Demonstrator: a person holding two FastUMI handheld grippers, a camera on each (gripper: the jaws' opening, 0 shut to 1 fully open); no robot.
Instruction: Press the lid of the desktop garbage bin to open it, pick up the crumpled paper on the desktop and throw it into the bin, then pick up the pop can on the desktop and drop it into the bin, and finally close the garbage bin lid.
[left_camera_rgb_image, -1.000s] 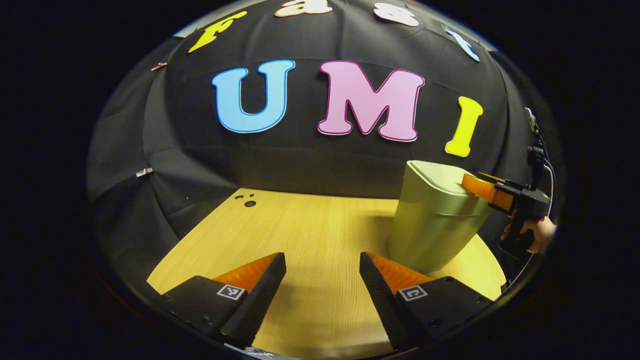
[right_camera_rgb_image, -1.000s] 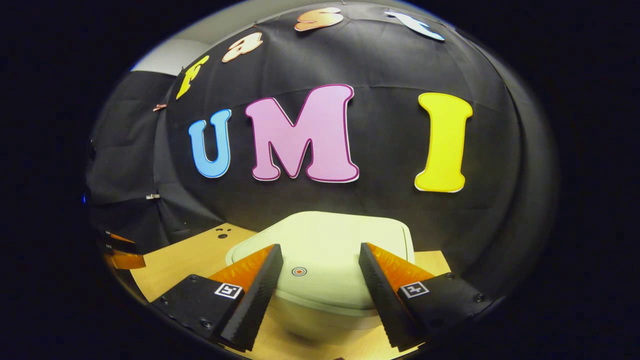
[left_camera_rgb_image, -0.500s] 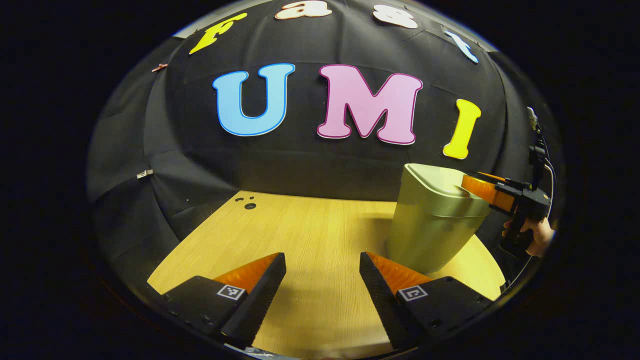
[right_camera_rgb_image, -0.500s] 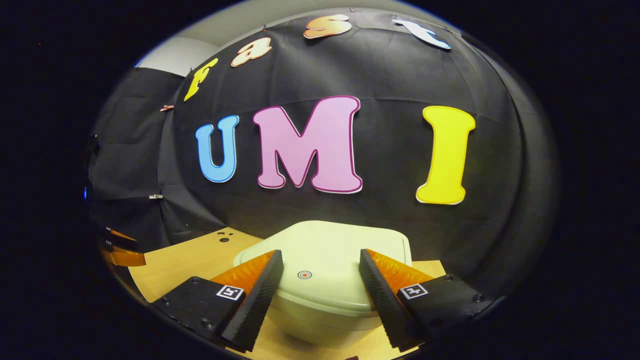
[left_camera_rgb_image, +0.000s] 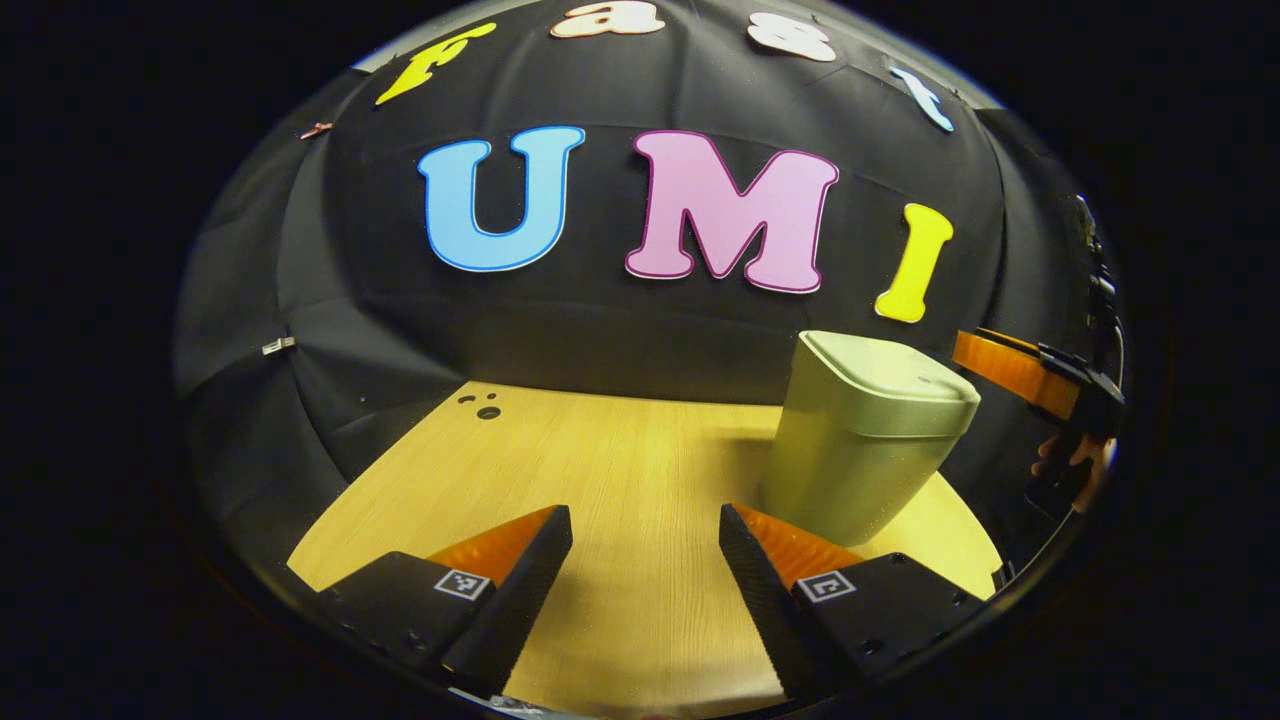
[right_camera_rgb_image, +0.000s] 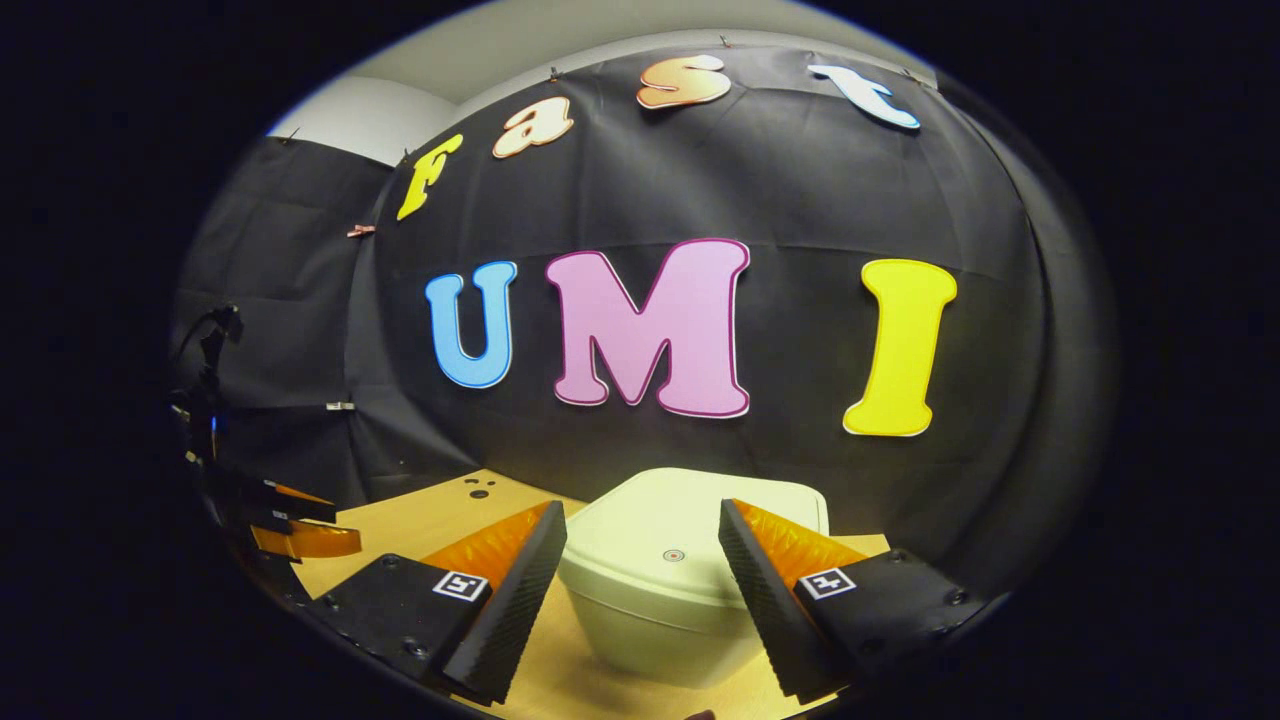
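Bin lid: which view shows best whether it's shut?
The left gripper view. It shows the garbage bin from the side, with the lid seated flat on the rim, so it looks shut. The right gripper view looks down on the lid's top and its small round mark, but the seam is less readable.

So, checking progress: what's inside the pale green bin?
Cannot tell: the pale green plastic bin has its flat lid shut, covering the inside. The lid bears a small red dot.

wooden tabletop (left_camera_rgb_image: 600, 470), dark holes (left_camera_rgb_image: 488, 412), perhaps grommets
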